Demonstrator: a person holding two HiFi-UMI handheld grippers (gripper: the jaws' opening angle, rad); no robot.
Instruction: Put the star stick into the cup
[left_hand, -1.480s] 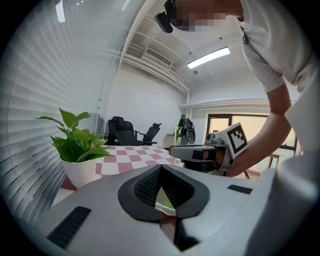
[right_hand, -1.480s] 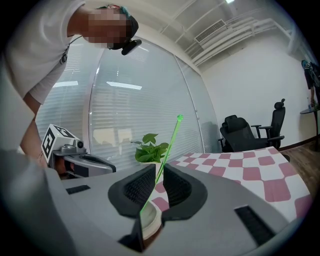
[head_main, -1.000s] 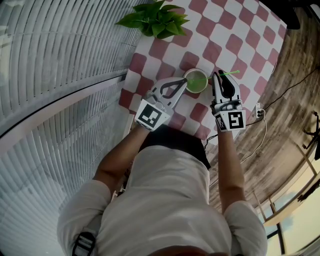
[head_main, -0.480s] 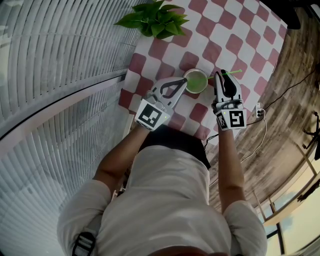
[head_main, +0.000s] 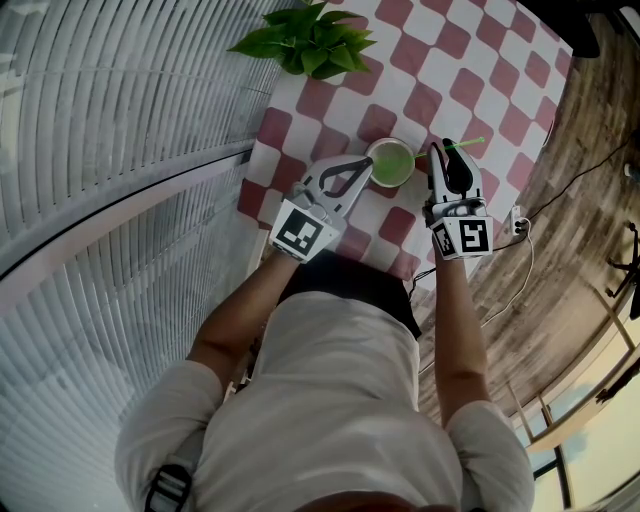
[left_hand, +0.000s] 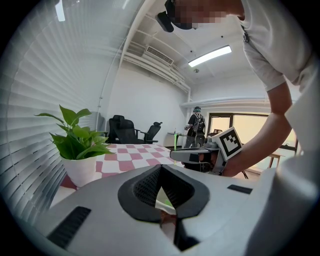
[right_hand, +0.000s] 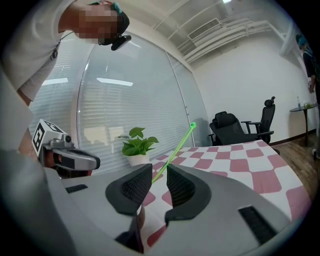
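left gripper (head_main: 370, 163): jaws clenched, tips meeting right on the near-left rim of the cup (head_main: 393, 141). In the left gripper view, pale cup wall and a bit of green show in the gap behind the tips. Reads as a pinch on the rim.

cup: upright on the desk (head_main: 450, 70), pale outside, green inside, sitting on the red-and-white checked cloth (head_main: 335, 95).

right gripper (head_main: 437, 150): just beside the cup on its right. Jaws have just been opening and now stand apart. The star stick (right_hand: 175, 150) runs through the gap between the pads with neither pad pressing on it, so it is released.

star stick: thin, bright green, tilted. Its top end points up and out to the right of the cup. The lower part drops toward the cup behind the right jaws. Cannot tell from the head view whether the bottom end is inside the cup: the gripper covers it, and green on green hides the rest.

Each gripper carries its marker cube (head_main: 303, 228) at the hand end.

Other stuff: potted plant (head_main: 310, 40) at the far edge of the desk, well apart from the cup. Blinds (head_main: 120, 150) run along the desk's left side. Black office chairs (right_hand: 240, 127) stand in the room beyond.
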